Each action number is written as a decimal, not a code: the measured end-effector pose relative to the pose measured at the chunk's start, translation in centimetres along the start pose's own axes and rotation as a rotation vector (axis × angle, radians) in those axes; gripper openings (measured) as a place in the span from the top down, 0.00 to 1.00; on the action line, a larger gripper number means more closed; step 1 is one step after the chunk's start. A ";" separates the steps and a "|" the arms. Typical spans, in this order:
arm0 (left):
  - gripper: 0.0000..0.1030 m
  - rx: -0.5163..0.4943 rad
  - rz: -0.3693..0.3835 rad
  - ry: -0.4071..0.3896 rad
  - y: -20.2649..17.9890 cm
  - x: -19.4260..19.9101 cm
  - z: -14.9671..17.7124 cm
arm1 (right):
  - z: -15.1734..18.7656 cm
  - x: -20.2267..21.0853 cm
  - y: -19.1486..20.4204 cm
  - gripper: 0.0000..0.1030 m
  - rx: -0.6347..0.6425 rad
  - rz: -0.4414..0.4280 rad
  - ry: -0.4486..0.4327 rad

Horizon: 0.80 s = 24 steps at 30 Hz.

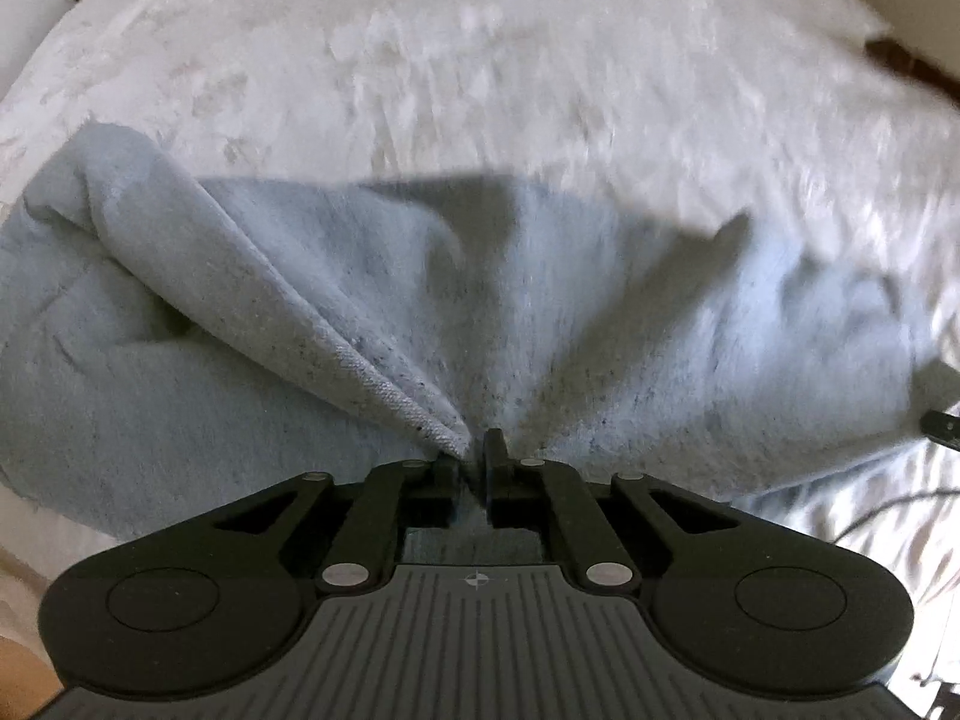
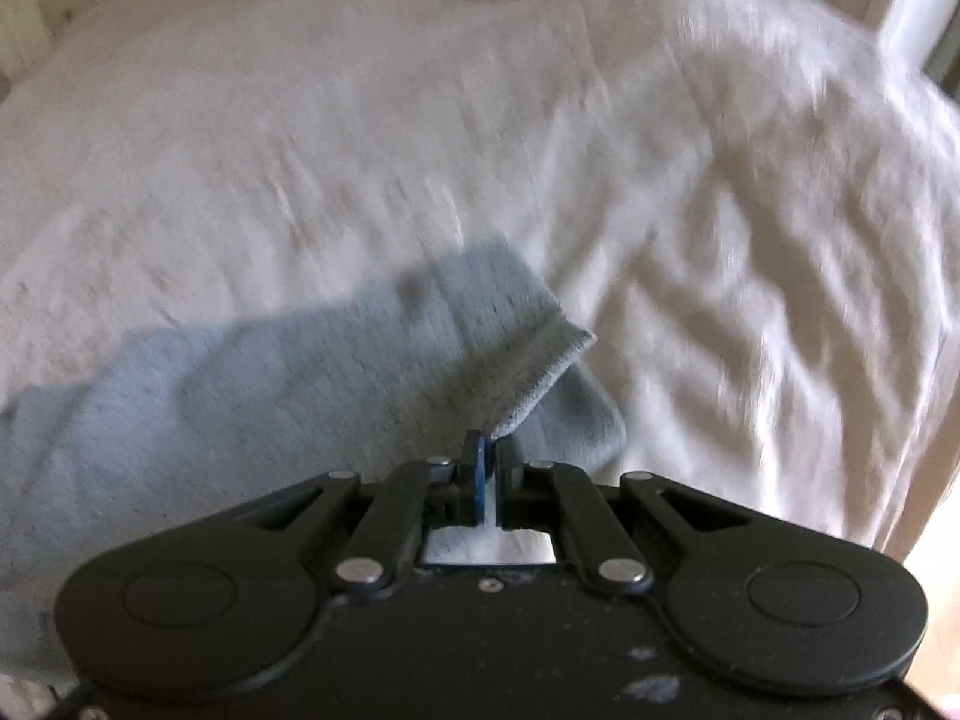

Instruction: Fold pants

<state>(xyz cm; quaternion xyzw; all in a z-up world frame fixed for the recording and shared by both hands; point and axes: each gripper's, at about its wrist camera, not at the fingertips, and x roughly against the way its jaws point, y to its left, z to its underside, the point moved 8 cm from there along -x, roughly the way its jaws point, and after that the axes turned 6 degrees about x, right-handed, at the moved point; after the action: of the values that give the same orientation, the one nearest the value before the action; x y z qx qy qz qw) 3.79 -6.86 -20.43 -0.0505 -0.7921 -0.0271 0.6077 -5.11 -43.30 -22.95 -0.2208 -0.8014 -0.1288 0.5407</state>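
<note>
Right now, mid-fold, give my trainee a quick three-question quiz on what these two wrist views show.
1. True or false: the right gripper is shut on a hemmed edge of the light blue-grey fleece pants.
2. What lies under the pants?
A. a wooden floor
B. a white textured bedspread
C. a green mat
3. Fill in: in the left wrist view, the fabric bunches into folds at the left gripper, whose jaws stand nearly ____.

Key:
1. True
2. B
3. closed
</note>
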 end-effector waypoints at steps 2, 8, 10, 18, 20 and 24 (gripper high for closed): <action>0.89 -0.021 -0.025 0.055 0.1 -1.0 0.5 | 1.2 -2.2 -0.3 0.90 -0.029 0.007 0.098; 0.89 -0.045 0.009 0.037 1.0 1.4 0.4 | 1.8 -1.3 -0.1 0.56 -0.036 0.067 0.074; 0.89 -0.044 0.023 0.055 1.5 1.8 0.3 | 1.7 0.0 0.2 0.56 -0.025 0.105 0.033; 0.89 -0.112 -0.013 -0.008 5.8 3.2 0.0 | 0.7 6.3 5.9 0.55 0.019 0.120 -0.166; 0.89 -0.121 -0.007 -0.004 8.3 3.2 -0.1 | 0.9 8.0 9.1 0.53 0.051 0.096 -0.208; 0.89 -0.094 0.009 0.011 15.0 3.1 -0.9 | 0.9 10.6 16.8 0.47 0.085 0.006 -0.243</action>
<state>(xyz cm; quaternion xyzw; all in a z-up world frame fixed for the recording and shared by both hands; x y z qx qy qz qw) 5.55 8.12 -17.53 -0.0823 -0.7864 -0.0617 0.6091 -0.90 -26.05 -14.01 -0.2140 -0.8650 -0.0655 0.4490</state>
